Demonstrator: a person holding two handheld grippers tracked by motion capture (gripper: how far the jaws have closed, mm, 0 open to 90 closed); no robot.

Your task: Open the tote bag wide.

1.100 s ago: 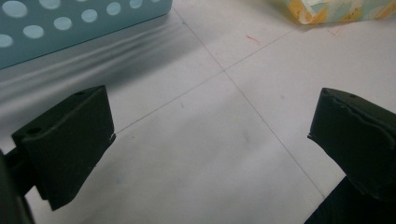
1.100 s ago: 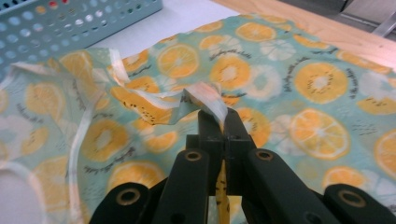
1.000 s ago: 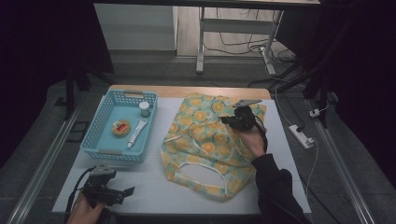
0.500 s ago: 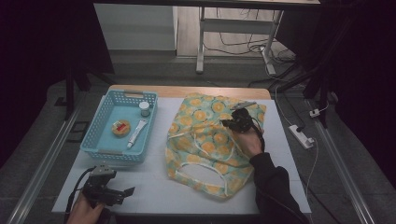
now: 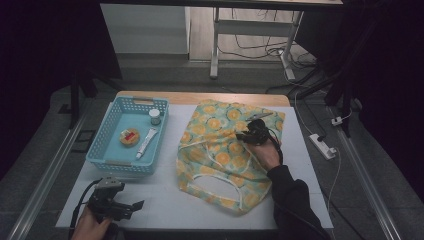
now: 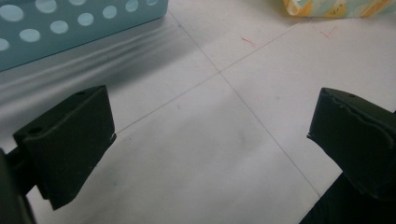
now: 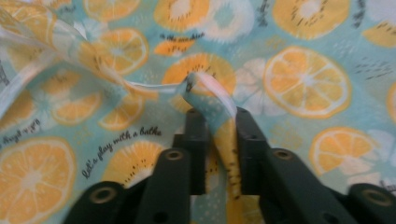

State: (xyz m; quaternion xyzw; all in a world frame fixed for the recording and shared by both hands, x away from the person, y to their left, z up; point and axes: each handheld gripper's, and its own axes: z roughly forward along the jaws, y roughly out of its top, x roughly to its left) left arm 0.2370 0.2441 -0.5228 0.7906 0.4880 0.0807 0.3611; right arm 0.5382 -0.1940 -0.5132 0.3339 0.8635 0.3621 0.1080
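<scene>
A fabric bag [image 5: 225,150] printed with orange slices lies flat on the white table [image 5: 165,200], right of centre. My right gripper [image 5: 245,134] rests low on its upper part. In the right gripper view a raised fold of the bag's edge [image 7: 210,88] stands between the jaws of my right gripper [image 7: 218,114]. The jaws have just been opening and sit slightly apart around the fold. My left gripper [image 5: 135,205] lies at the table's front left corner, open, with bare table between its pads [image 6: 74,135].
A light blue basket [image 5: 107,160] stands at the left, holding a small bottle [image 5: 155,116], a round tin [image 5: 129,136] and a tube [image 5: 146,141]. A power strip [image 5: 324,146] lies on the floor off the right edge.
My right gripper has come down onto the bag, and the lifted fabric has settled with it. The left gripper has stayed put.
</scene>
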